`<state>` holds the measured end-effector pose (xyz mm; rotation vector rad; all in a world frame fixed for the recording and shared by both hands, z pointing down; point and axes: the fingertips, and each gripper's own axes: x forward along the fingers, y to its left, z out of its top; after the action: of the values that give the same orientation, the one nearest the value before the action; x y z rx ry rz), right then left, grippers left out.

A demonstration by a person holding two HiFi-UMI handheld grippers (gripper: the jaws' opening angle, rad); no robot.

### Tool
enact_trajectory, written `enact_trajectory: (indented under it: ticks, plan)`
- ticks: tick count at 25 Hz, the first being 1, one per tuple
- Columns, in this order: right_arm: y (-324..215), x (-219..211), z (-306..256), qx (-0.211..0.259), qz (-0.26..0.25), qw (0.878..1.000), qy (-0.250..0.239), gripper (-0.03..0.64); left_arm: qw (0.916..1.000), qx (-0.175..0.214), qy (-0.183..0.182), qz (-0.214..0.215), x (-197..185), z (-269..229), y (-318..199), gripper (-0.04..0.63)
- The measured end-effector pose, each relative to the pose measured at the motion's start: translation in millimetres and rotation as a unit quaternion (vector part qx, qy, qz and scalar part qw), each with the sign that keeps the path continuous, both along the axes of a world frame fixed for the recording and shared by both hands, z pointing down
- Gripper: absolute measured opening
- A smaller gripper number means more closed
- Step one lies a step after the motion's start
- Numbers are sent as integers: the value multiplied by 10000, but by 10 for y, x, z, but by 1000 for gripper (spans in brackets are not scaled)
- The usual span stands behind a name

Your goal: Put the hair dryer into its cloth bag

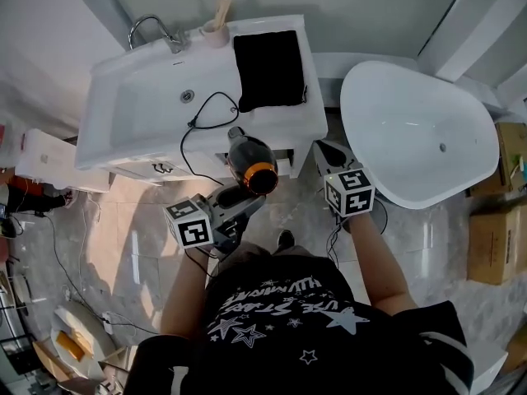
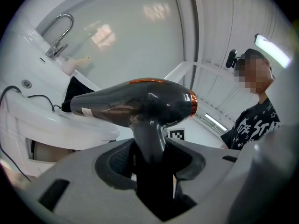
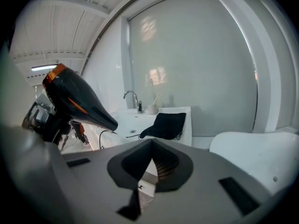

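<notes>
The step in hand is the carry: the glossy black hair dryer with an orange ring [image 1: 251, 161] is held in the air in front of the white washbasin surface [image 1: 148, 97] and has not yet reached its bag. The left tongs [image 2: 149, 162] are clamped on the dryer's handle, pads pressing on both sides. The barrel stands clear above them, with its nozzle towards the basin and its orange-ringed rear end towards the person. The thin black power cord [image 1: 206, 109] trails from the dryer up over the basin edge and lies looped on the surface. The flat black cloth bag [image 1: 268, 69] lies on the right part of that surface, well apart from the dryer, and its mouth cannot be made out as open. The right tongs [image 3: 150, 169] are clenched on nothing, with their tips between the basin unit and the white oval bathtub [image 1: 412, 138]. The next move probably calls for the right tongs to release, reach the bag and lift one lip of its mouth. The left tongs would then bring the dryer in nozzle first, and the cord would need gathering. Both forearms reach forward from the torso. The left tongs point roughly level and the right tongs tilt slightly down.
</notes>
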<state>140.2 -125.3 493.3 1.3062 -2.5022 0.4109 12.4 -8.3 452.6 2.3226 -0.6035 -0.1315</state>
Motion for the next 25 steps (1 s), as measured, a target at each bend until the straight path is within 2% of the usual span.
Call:
enact_trajectory:
  ticks: [7, 14, 21, 25]
  plan:
    - [-151, -27, 102, -24, 81, 9996, 281, 6, 9998, -45, -150, 113, -44, 52, -54, 196]
    - [-417, -62, 107, 73, 37, 9965, 833, 6, 9993, -81, -32, 360, -76, 104, -350, 196]
    - [-873, -233, 224, 20, -294, 9864, 1616, 8, 9977, -180, 2, 652, -216, 173, -791, 196]
    - [-1180, -331, 288, 26, -512, 9775, 2044, 41, 9971, -209, -37, 726, -319, 171, -1075, 196]
